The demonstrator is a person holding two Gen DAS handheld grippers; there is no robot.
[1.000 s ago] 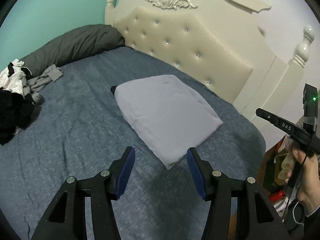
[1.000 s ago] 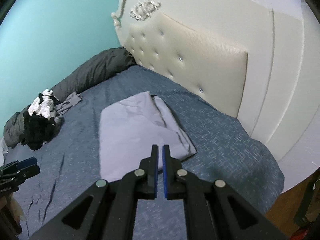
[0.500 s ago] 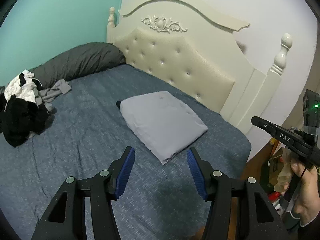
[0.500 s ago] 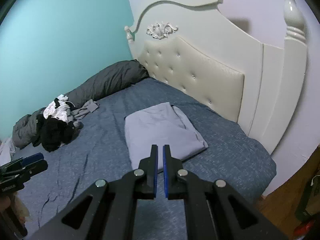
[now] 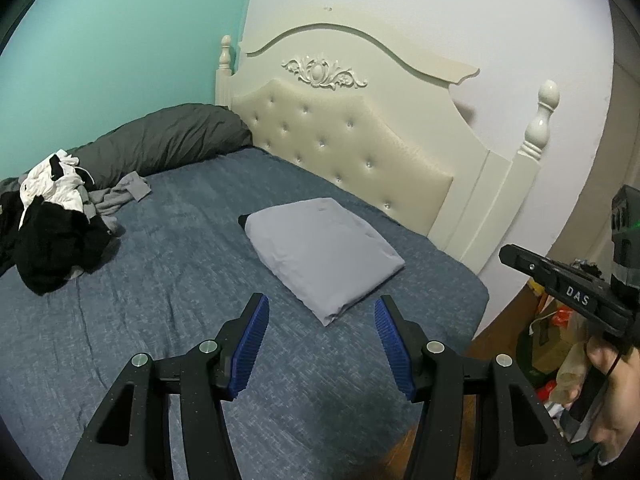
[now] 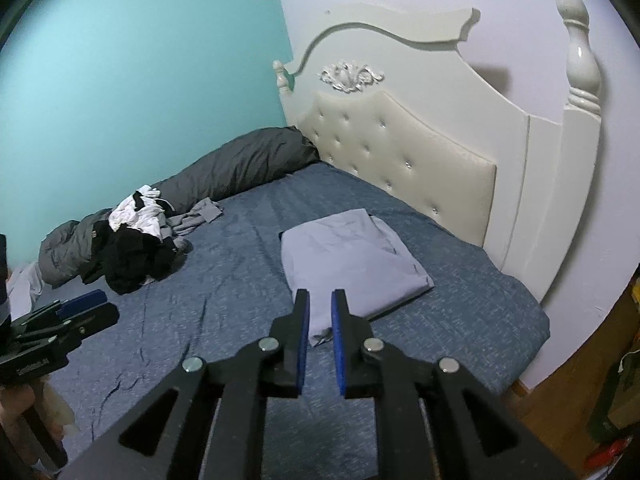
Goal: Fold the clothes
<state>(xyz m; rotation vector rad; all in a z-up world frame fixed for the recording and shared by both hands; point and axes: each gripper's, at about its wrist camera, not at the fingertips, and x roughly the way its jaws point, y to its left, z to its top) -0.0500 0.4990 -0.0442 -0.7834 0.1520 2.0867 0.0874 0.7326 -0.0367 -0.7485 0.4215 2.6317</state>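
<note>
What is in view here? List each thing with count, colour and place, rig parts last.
folded garment: one, pale lilac-grey, on the bed near the headboard.
clothes pile: one heap, black, white and grey, unfolded, far side of the bed.
duvet roll: one, dark grey, along the teal wall.
bed cover: one, mottled blue, over the mattress.
headboard: one, cream, tufted, against the white wall.
floor clutter: several items, mixed colours, beside the bed; too blurred to name.
left claw: one, black with blue pads, open, empty, above the bed's near edge.
right claw: one, black with blue pads, slightly open, empty.
</note>
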